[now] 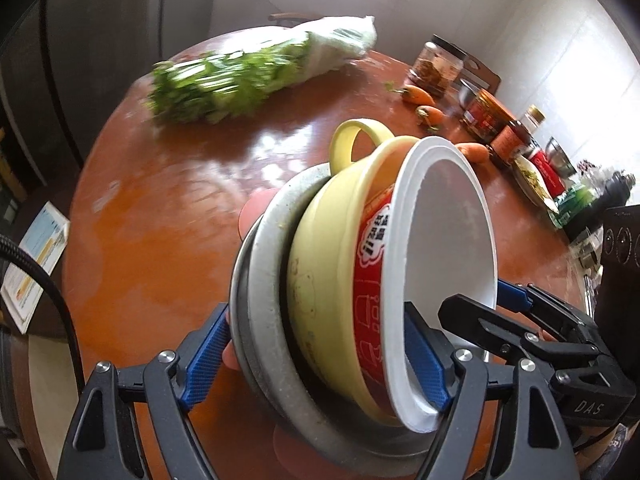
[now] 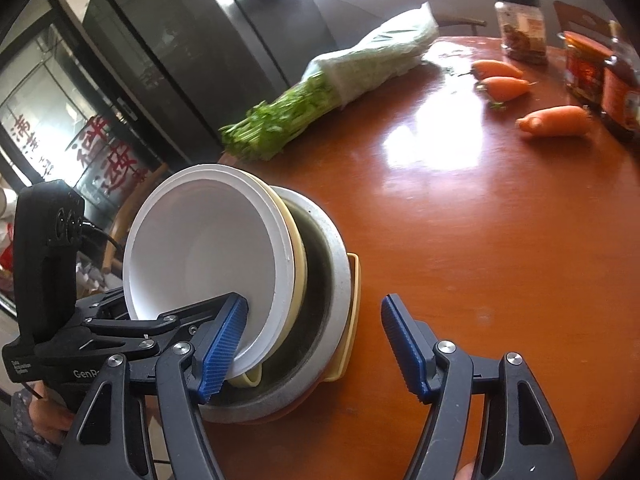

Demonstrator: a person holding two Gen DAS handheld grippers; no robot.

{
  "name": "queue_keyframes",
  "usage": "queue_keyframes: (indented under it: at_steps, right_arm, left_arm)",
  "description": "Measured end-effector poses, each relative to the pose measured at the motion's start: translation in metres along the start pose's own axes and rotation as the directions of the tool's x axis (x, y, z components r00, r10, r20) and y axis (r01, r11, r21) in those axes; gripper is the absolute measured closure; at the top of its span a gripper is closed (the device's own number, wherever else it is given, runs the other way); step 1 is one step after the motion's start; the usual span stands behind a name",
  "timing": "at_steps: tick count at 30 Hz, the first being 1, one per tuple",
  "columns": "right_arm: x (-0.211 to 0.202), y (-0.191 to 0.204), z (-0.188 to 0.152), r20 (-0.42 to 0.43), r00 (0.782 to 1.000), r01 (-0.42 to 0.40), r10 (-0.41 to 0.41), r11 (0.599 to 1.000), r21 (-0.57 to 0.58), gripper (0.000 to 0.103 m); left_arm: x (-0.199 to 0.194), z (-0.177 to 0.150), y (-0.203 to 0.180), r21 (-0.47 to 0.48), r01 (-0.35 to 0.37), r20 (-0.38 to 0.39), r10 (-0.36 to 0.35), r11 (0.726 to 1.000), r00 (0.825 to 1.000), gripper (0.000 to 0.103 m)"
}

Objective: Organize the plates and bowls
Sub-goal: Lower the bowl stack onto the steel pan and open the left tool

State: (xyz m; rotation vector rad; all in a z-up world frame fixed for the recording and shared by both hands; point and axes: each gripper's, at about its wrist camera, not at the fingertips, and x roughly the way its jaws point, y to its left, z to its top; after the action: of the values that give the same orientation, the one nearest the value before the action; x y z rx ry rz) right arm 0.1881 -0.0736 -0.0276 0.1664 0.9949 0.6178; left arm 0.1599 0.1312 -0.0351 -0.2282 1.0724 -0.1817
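A tilted stack stands on edge over the round table: a white paper bowl with red print [image 1: 448, 240] nested in a yellow handled bowl [image 1: 332, 272], inside a grey metal bowl [image 1: 264, 292], with pink and tan plates behind. My left gripper [image 1: 320, 364] is shut on the stack, one pad on its back, one inside the white bowl. In the right wrist view my right gripper [image 2: 316, 344] is open; its left pad [image 2: 224, 344] lies inside the white bowl [image 2: 204, 248], beside the left gripper's finger. Its right pad [image 2: 404, 344] is apart from the stack, over the table.
On the brown table [image 2: 480, 220] lie a bagged bundle of greens [image 2: 332, 80], three carrots [image 2: 556, 120], and jars and sauce bottles [image 2: 588, 68] at the right. More jars, metal bowls and packets crowd the far right edge [image 1: 536, 160]. A paper lies on the floor [image 1: 36, 264].
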Motion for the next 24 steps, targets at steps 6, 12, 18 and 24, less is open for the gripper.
queue_keyframes:
  at_steps: [6,12,18,24]
  right_arm:
    - [-0.019,-0.03,-0.003,0.02,0.999,0.042,-0.043,0.999,0.033,0.031]
    - [-0.04,-0.06,-0.008,0.033,0.996,0.087,-0.088,0.995,0.052,0.031]
    - [-0.059,-0.081,-0.012,0.048,0.99,0.129,-0.132,0.989,0.072,0.031]
    - [-0.069,-0.092,-0.017,0.052,0.988,0.141,-0.146,0.986,0.085,0.031]
  left_arm:
    - [0.015,0.007,-0.034,0.048,0.027,-0.009,-0.027,0.998,1.0,0.022]
    - [0.031,0.012,-0.07,0.084,0.048,-0.016,-0.047,0.995,0.999,0.022]
    - [0.04,0.015,-0.097,0.108,0.047,-0.014,-0.046,0.993,0.999,0.021]
    - [0.046,0.015,-0.112,0.126,0.048,-0.019,-0.046,0.991,0.999,0.02]
